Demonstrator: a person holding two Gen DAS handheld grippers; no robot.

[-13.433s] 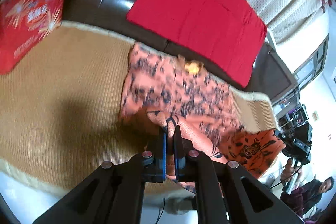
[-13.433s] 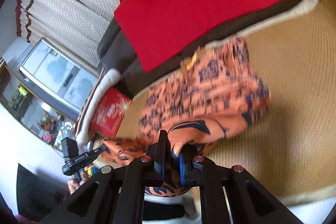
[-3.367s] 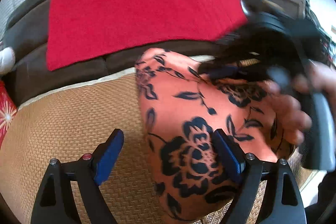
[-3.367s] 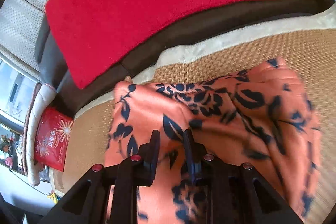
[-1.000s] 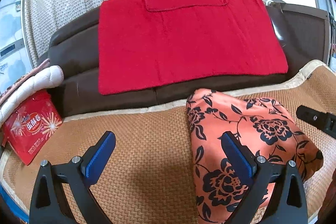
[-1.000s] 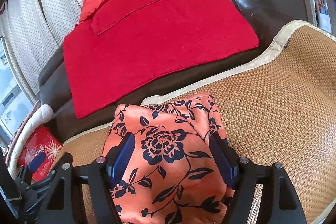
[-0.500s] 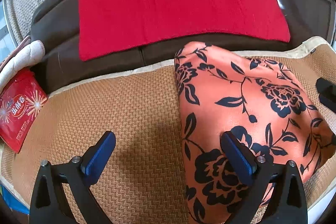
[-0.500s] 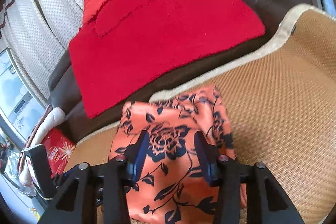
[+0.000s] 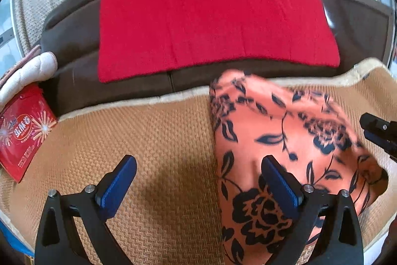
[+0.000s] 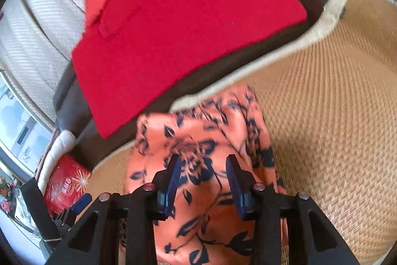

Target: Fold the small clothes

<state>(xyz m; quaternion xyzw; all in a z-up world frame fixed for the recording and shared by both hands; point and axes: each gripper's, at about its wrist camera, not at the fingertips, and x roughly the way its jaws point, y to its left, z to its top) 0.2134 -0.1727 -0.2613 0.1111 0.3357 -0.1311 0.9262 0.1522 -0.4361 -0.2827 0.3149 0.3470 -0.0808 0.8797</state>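
Note:
A folded orange garment with black flowers (image 9: 285, 128) lies on the woven mat (image 9: 148, 140) of a sofa seat. My left gripper (image 9: 198, 160) is open wide at the garment's left edge, one finger over the cloth and the other over bare mat. In the right wrist view my right gripper (image 10: 203, 158) hovers over the middle of the garment (image 10: 198, 131). Its jaws are closing and stand a hand's width apart, with cloth showing between them but not pinched. A black part of the right gripper (image 9: 379, 133) shows at the far right of the left wrist view.
A red blanket (image 9: 211, 11) hangs over the dark sofa back (image 9: 74, 71) behind the mat. A red packet (image 9: 22, 135) and a white cushion (image 9: 27, 71) sit at the left end. The mat's pale border (image 10: 310, 41) curves along the back.
The right gripper's jaws have narrowed from wide to partly closed over the garment. The left gripper has dipped closer to the garment's left edge and stays wide open.

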